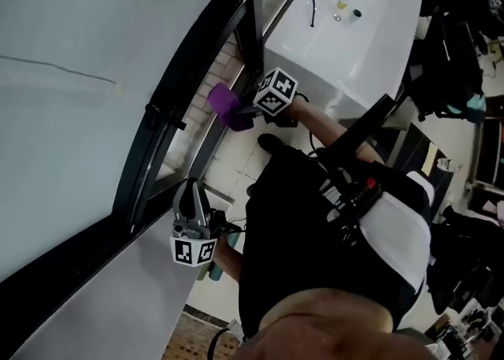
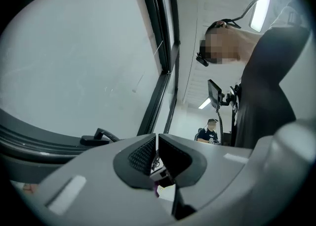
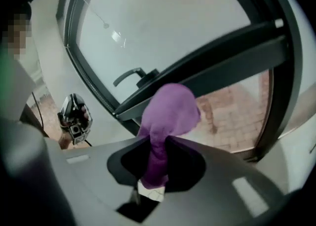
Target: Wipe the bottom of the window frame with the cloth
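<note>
A purple cloth is bunched between the jaws of my right gripper, which is shut on it. The cloth hangs just off the black bottom rail of the window frame, over the brick sill; I cannot tell if it touches the rail. My left gripper is lower along the same rail, jaws shut with nothing between them. It also shows in the right gripper view as the left gripper. A black window handle sits on the rail.
A white sink with a black tap stands right of the window. Pale tiles line the wall under the sill. The person's dark torso and straps fill the lower middle. Another person sits far off indoors.
</note>
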Tool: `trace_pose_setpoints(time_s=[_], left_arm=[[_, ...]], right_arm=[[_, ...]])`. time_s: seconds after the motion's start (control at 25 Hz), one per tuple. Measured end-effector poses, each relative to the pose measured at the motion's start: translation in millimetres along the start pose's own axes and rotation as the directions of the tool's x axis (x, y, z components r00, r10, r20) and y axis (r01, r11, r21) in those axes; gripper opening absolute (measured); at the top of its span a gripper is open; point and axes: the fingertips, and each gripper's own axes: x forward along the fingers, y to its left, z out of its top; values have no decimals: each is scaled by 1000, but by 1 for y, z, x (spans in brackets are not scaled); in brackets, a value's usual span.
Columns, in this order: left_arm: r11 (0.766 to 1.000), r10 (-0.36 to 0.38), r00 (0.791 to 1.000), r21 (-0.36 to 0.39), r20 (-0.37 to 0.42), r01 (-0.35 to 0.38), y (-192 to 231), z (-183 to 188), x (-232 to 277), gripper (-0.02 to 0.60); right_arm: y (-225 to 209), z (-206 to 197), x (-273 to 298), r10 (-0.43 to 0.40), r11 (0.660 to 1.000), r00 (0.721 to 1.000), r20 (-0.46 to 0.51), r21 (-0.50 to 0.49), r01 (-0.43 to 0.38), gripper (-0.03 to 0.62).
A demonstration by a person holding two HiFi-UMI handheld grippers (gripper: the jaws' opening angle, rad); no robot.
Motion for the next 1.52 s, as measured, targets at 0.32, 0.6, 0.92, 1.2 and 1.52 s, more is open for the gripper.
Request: trace_pose_setpoints(time_s=[0.32, 0.6, 0.92, 1.2, 1.52], left_arm=[[1000, 9, 1000, -12, 7, -9, -5, -2, -2, 2], [999, 51, 998, -20, 30, -51, -1, -1, -9, 2], [993, 110, 994, -37, 29, -109, -3, -5, -1, 2], [992, 93, 995, -88, 30, -90, -1, -11, 35, 2], [985, 153, 987, -71, -46, -156, -12, -11, 71, 2]], right_arm=[[47, -4, 19, 239, 958, 957, 164, 123, -260, 63], [86, 43, -3, 412, 898, 856, 313, 16, -439, 63], [114, 50, -22, 556, 814, 745, 369, -61, -577, 63], [101, 58, -48, 597, 777, 680, 426, -95, -623, 63], [85, 69, -62, 657, 714, 613, 438, -104, -692, 63]])
